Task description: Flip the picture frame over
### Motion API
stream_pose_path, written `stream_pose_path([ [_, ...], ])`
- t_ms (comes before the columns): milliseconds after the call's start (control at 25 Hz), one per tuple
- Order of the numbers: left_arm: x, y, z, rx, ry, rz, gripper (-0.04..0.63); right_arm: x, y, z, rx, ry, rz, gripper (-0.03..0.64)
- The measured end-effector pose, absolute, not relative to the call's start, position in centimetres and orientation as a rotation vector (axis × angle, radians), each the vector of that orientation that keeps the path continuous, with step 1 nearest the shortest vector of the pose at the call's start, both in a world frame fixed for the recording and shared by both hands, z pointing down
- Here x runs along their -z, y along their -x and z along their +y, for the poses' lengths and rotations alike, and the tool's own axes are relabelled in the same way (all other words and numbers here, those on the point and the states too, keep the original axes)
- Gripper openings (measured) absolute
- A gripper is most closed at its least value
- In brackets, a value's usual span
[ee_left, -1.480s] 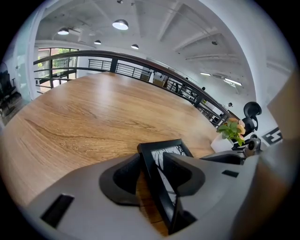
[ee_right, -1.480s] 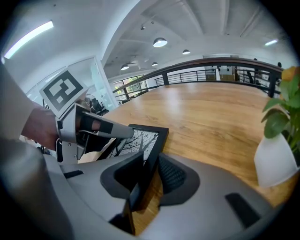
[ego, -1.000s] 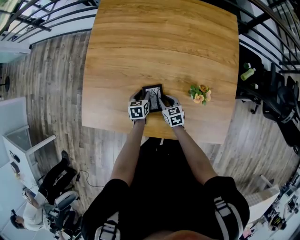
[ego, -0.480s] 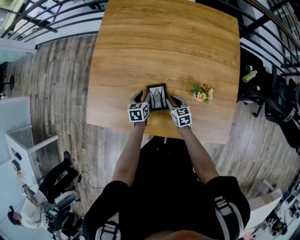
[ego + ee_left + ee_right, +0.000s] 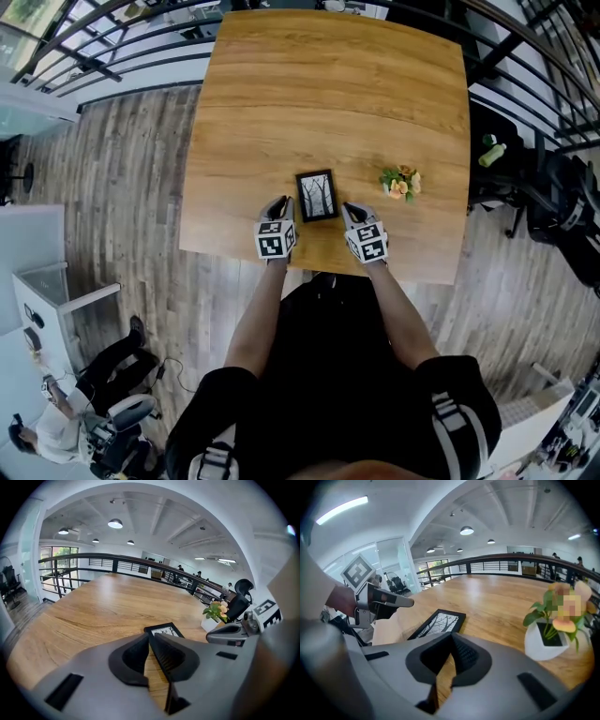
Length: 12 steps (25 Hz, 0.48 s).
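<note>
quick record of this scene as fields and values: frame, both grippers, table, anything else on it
surface: wooden table
picture frame: lying flat on the table, tree picture facing up
left gripper: just left of the frame, not touching it; jaws have just been closing, tips together, nothing between them
right gripper: just right of the frame, not touching it; jaws have just closed, nothing between them
other: potted flowers standing to the right of the frame, apart from it
</note>
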<state>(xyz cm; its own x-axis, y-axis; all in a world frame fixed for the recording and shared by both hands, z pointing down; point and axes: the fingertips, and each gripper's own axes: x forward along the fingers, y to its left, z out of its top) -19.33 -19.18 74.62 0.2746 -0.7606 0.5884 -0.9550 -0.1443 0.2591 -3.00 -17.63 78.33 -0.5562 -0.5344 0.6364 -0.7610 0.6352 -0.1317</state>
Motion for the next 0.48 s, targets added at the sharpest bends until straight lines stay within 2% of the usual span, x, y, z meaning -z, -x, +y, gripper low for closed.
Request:
stream_pose_path([
  [480, -73.8, 20.1, -15.3, -0.438, -1.969, -1.558, 0.034, -76.3, 1.6, -16.3, -0.508, -1.045, -2.301, 0.005],
])
